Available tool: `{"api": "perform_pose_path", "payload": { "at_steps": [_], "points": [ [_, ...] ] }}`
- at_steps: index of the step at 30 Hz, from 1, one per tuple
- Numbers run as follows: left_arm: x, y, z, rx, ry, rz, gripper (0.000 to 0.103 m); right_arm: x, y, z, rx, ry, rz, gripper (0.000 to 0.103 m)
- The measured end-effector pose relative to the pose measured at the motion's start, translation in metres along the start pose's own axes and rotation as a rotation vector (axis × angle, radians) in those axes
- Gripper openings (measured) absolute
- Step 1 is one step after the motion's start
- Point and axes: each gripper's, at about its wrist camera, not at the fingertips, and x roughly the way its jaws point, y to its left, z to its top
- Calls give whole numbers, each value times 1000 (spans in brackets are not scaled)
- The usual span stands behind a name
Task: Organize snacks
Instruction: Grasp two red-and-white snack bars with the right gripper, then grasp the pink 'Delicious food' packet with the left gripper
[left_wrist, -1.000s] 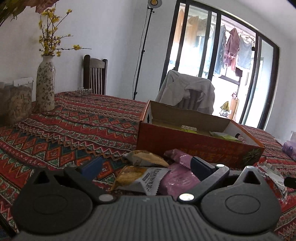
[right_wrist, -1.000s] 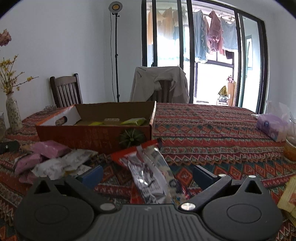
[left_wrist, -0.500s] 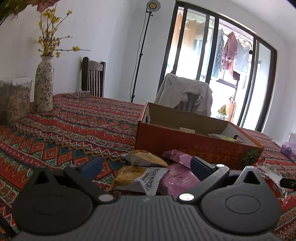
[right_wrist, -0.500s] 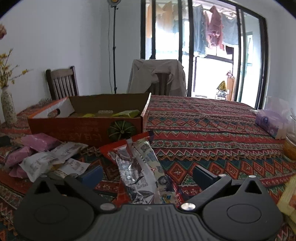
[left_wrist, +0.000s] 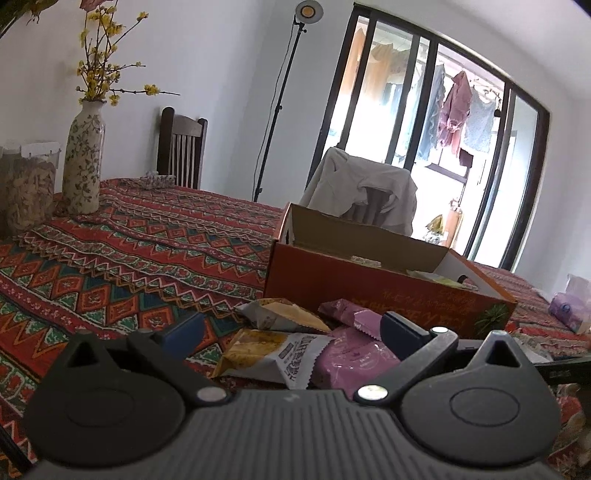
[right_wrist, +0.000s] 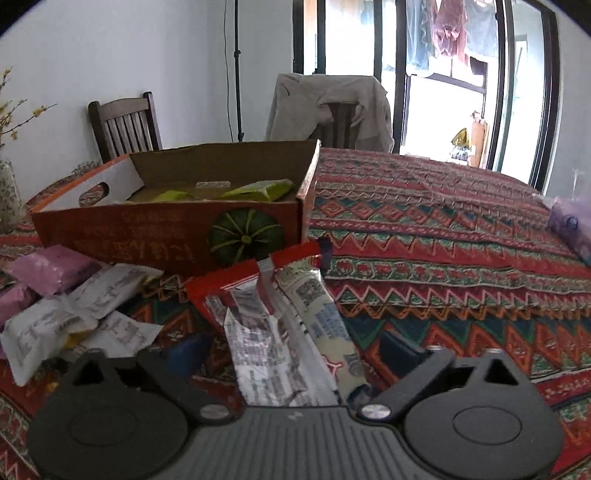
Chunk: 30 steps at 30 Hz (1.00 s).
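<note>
On the bench (right_wrist: 443, 229), under its patterned cloth, the orange box (right_wrist: 170, 236) stands open with green packets (right_wrist: 258, 190) inside. The right gripper (right_wrist: 291, 347) points down at a silver-and-red packet (right_wrist: 273, 332) lying just in front of the box; its jaws have just been closing, the packet lies between them, but the pads do not press it yet. The left gripper (left_wrist: 291, 328) hovers low, released, over a yellow packet (left_wrist: 273, 354) and a purple packet (left_wrist: 351, 354) heaped beside the box. A vase (left_wrist: 83, 158) stands well apart at the far left.
</note>
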Motion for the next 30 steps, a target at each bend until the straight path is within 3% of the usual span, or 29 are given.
{"api": "perform_pose_path", "payload": {
  "at_steps": [3,10,20,27,30],
  "points": [
    [1,1,0,-4,4,-3,103,1,1,-1,-7,-3,-7,66],
    [1,1,0,-6,2,-2,103,-12,4,-4,-24,-72,-7,48],
    [0,-1,0,-8,4,29,103,-48,11,-10,-50,-311,-70,48],
    [-3,-8,9,43,39,46,103,-54,4,-12,-20,-337,-64,48],
    [0,-11,15,82,89,45,103,-54,-2,-12,7,-339,-57,48]
  ]
}}
